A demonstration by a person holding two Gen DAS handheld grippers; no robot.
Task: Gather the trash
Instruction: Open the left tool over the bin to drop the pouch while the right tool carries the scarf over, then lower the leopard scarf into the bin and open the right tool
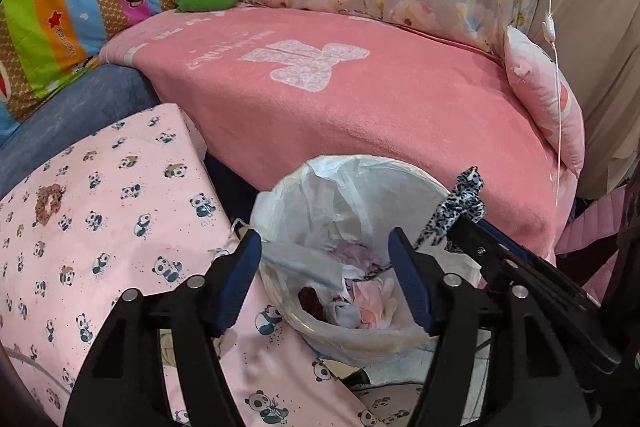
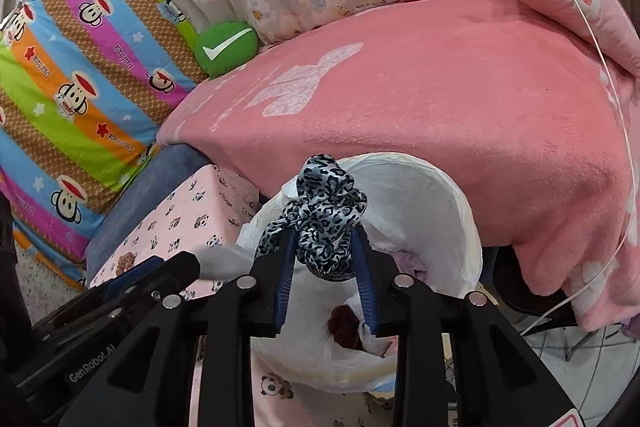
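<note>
The right gripper (image 2: 323, 247) is closed on a leopard-print scrunchie (image 2: 320, 215), its blue pads pinching the bunched fabric, most of which bulges up past the fingertips toward 12 o'clock. Directly beneath and beyond it, from 12 round to 5 o'clock in the right wrist view, gapes the white-lined trash bin (image 2: 460, 227); the scrunchie hangs over its near rim, so the drop looks to turn on carrying it slightly further over the mouth and letting go.

The left gripper (image 1: 324, 259) is spread wide and holds nothing, straddling the bin's opening (image 1: 400, 183). Its view shows what the other hides: crumpled pink and white scraps (image 1: 372, 303) in the bin, and a brown scrunchie (image 1: 48, 205) lying at 9 o'clock on the panda-print cushion (image 1: 120, 227), nearer the left hand
</note>
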